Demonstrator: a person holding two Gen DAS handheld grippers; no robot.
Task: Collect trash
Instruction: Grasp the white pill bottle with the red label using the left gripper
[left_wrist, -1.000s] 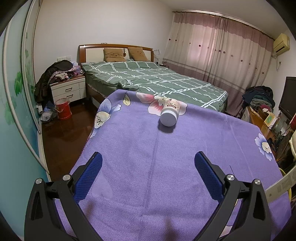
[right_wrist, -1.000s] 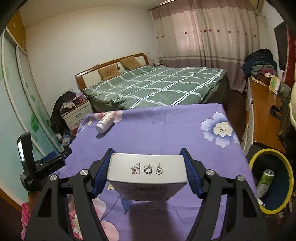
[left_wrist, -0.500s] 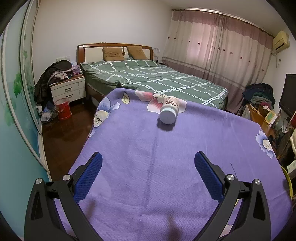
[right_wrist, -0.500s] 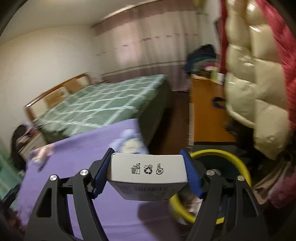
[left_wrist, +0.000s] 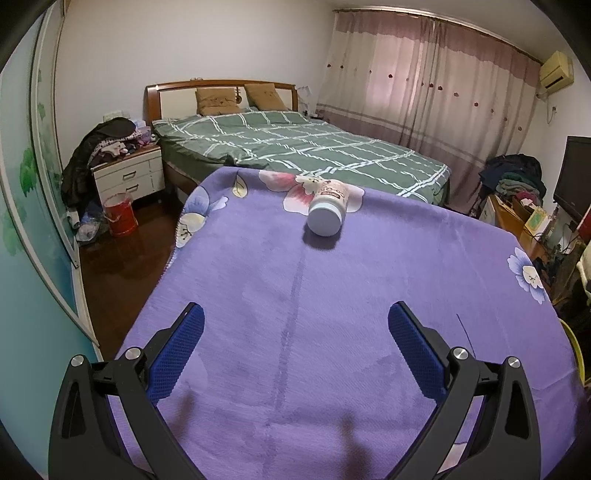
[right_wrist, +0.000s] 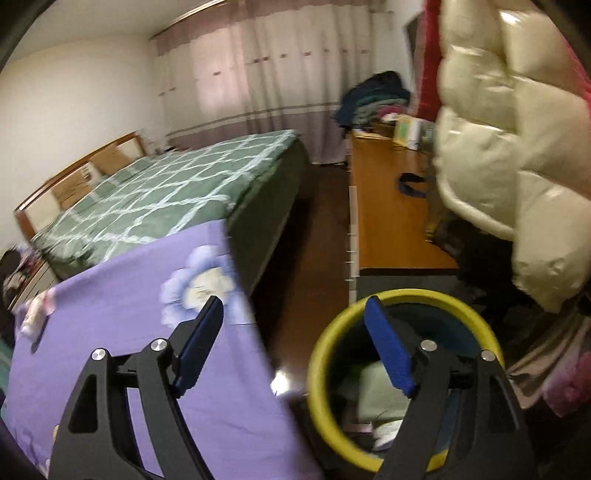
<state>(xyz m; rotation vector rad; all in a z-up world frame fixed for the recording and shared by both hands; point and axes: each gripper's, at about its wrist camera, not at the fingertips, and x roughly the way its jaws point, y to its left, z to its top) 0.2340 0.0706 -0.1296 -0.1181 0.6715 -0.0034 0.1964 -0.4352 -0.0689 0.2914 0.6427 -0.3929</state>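
A white plastic bottle (left_wrist: 327, 212) lies on its side at the far end of the purple flowered cloth (left_wrist: 295, 332) on the table. My left gripper (left_wrist: 295, 321) is open and empty, well short of the bottle. My right gripper (right_wrist: 293, 308) is open and empty, at the table's right edge beside the yellow-rimmed trash bin (right_wrist: 321, 354) on the floor. Pale trash (right_wrist: 376, 391) lies inside the bin; the white carton cannot be told apart there.
A green checked bed (left_wrist: 295, 147) stands beyond the table. A wooden desk (right_wrist: 388, 206) and a cream puffy jacket (right_wrist: 498, 129) are right of the bin. A white nightstand (left_wrist: 129, 177) and a red bucket (left_wrist: 120, 216) stand at far left.
My right gripper swung right from over the table to the bin, opened, and no longer holds the white carton. The left gripper stayed open and nearly still.
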